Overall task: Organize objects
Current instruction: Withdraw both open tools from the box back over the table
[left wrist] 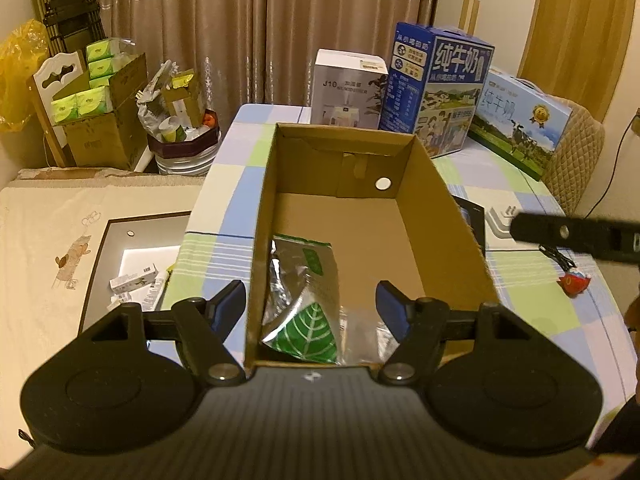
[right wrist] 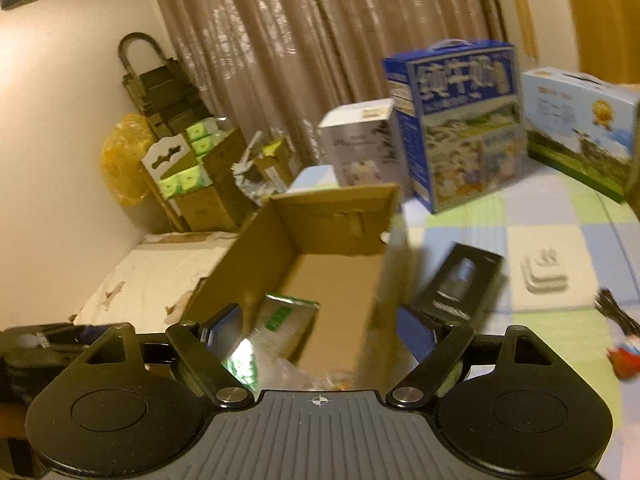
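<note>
An open cardboard box stands on the checked tablecloth. A silver foil pouch with a green leaf print lies on the box floor at its near end. My left gripper hovers over that near end, open: its left finger is outside the left wall, its right finger over the inside, and the pouch is below the gap. My right gripper is open too, above the same pouch with nothing pressed between its pads. One of the right gripper's fingers reaches in from the right in the left wrist view.
A black box and a flat white item lie right of the cardboard box, with a small red toy on a black cord. Behind stand a white carton and two milk cases. A black tray lies left.
</note>
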